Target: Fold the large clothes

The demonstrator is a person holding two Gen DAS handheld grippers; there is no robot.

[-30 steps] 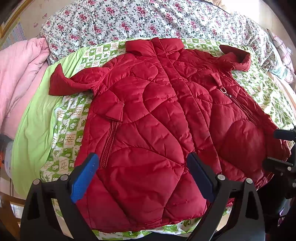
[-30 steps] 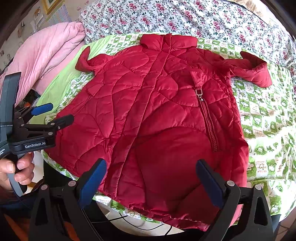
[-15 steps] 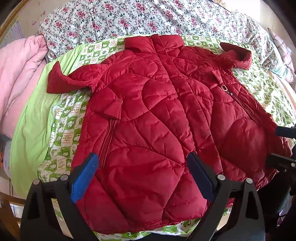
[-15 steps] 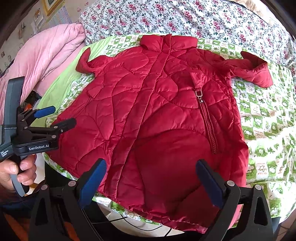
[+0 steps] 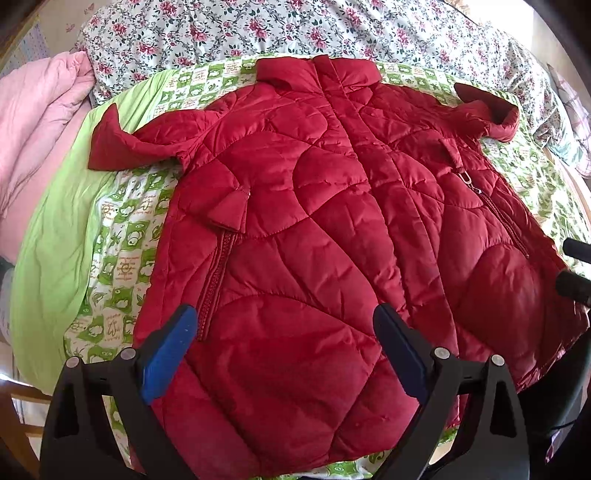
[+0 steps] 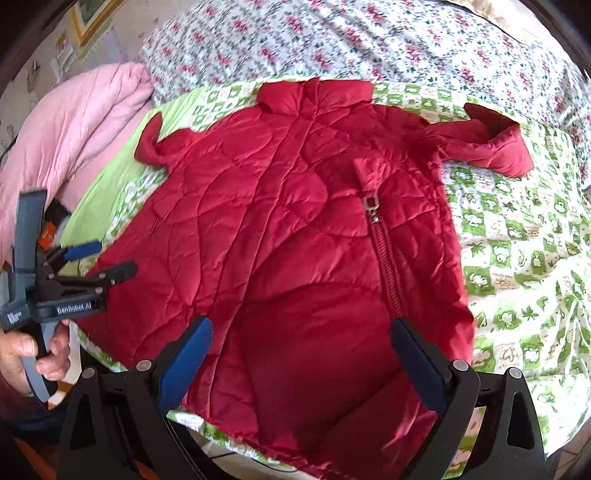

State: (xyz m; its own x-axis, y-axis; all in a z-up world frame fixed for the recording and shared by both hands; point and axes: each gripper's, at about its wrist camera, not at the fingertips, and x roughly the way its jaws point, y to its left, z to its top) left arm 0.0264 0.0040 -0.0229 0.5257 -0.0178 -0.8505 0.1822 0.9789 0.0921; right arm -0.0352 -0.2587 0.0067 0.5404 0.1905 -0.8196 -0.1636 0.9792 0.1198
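Observation:
A red quilted jacket (image 5: 314, 229) lies spread flat, front side up, on a green-and-white checked sheet (image 5: 122, 236); it also shows in the right wrist view (image 6: 288, 240). Its collar points away and both sleeves are bent inward. My left gripper (image 5: 284, 354) is open and empty above the hem's left part; it also shows in the right wrist view (image 6: 99, 258), at the jacket's left edge. My right gripper (image 6: 301, 365) is open and empty above the hem's right part, near the pocket zipper (image 6: 386, 258). Its tips show at the right edge of the left wrist view (image 5: 574, 267).
A pink quilt (image 5: 33, 125) is heaped at the left. A floral bedspread (image 5: 295, 29) covers the far side of the bed. The checked sheet stretches to the right (image 6: 517, 258). The bed's near edge lies just below the hem.
Both grippers have moved forward and lower over the jacket's hem. The jacket lies as before.

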